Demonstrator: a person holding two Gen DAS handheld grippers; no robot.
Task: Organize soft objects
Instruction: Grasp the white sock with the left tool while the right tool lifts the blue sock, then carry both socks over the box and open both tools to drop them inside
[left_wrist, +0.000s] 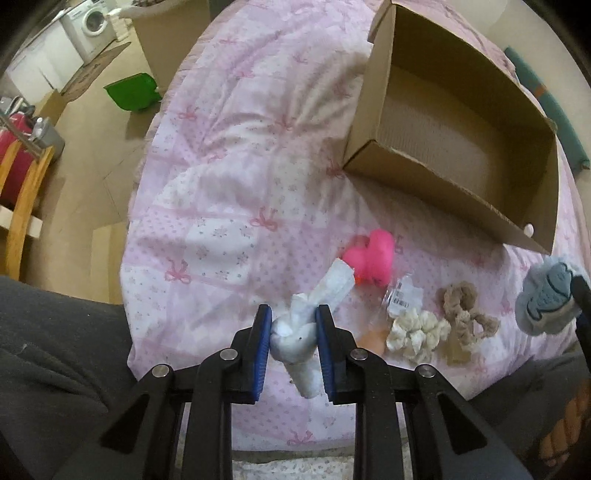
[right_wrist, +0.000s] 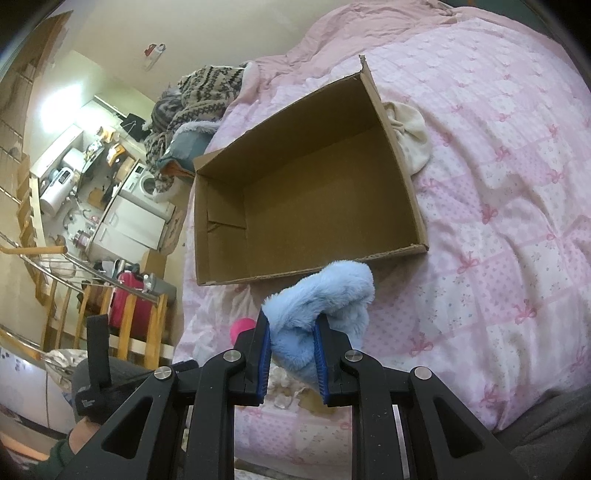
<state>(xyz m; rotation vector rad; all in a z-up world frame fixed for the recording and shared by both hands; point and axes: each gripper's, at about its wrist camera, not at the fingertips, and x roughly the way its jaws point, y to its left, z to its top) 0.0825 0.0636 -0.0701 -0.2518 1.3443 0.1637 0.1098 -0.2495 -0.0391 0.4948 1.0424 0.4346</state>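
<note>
My left gripper (left_wrist: 293, 332) is shut on a knotted white sock (left_wrist: 295, 338), lifted a little off the pink quilt (left_wrist: 221, 184). Beyond it lie a pink plush toy (left_wrist: 371, 256), a white scrunchie (left_wrist: 415, 334) and a beige scrunchie (left_wrist: 463, 312). The open cardboard box (left_wrist: 436, 192) stands further back to the right, nothing showing inside it. My right gripper (right_wrist: 291, 345) is shut on a fluffy light-blue plush (right_wrist: 325, 306), held in front of the box (right_wrist: 402, 158). That plush (left_wrist: 550, 299) also appears at the right edge of the left wrist view.
A cream cloth bundle (right_wrist: 408, 136) lies against the box's far side. A patterned knit heap (right_wrist: 199, 99) sits at the bed's far end. A small clear packet (left_wrist: 404, 297) lies by the scrunchies. Off the bed are a green dustpan (left_wrist: 135, 92), wooden railings (right_wrist: 129, 332) and a washing machine (left_wrist: 94, 24).
</note>
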